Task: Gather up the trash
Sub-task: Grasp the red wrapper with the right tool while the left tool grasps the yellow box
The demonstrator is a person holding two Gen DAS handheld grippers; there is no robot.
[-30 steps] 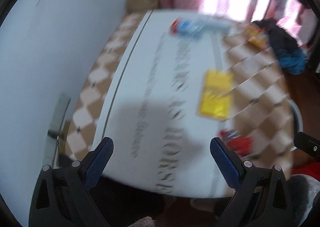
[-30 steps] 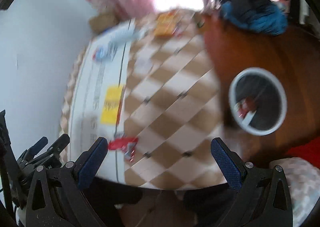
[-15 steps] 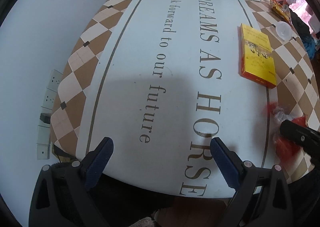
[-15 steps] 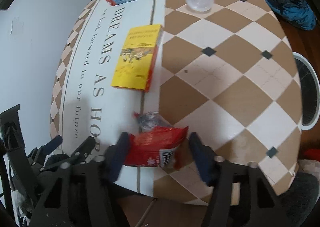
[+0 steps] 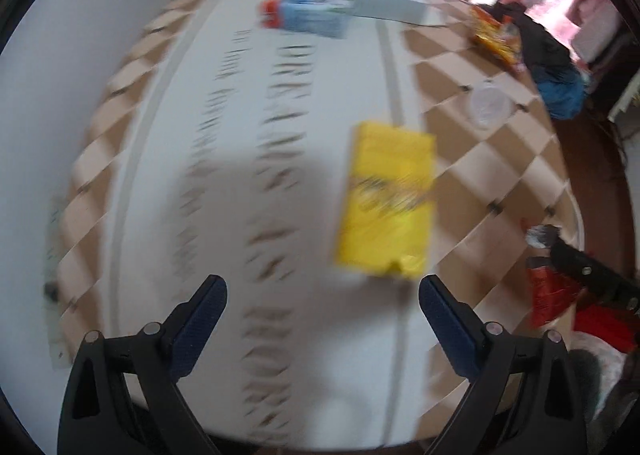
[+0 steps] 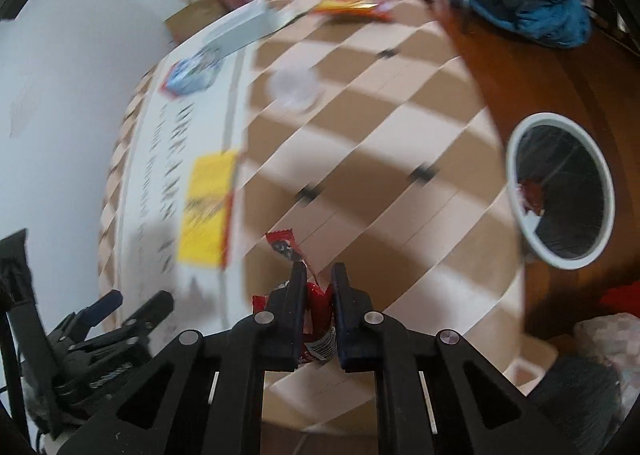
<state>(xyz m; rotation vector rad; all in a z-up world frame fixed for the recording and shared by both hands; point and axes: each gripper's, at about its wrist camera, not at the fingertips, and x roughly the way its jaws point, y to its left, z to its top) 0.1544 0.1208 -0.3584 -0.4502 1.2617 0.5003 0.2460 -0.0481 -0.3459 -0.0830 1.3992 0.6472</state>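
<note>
My right gripper (image 6: 319, 275) is shut on a red snack wrapper (image 6: 318, 307) and holds it above the table's near edge; the wrapper also shows in the left wrist view (image 5: 550, 295). My left gripper (image 5: 322, 301) is open and empty above the white table runner. A yellow box (image 5: 386, 201) lies just beyond it, also in the right wrist view (image 6: 208, 207). A white-rimmed trash bin (image 6: 560, 191) stands on the floor to the right of the table.
A blue and red carton (image 5: 304, 13), a grey box (image 5: 380, 7), an orange snack bag (image 5: 496, 39) and a clear lid (image 5: 490, 107) lie farther back on the table (image 6: 380, 143). Blue and black clothes (image 6: 524, 3) are piled at the far right. A white wall is on the left.
My right gripper has closed on the red wrapper and lifted it off the table. Both cameras have pulled back and up; the view is blurred by motion.
</note>
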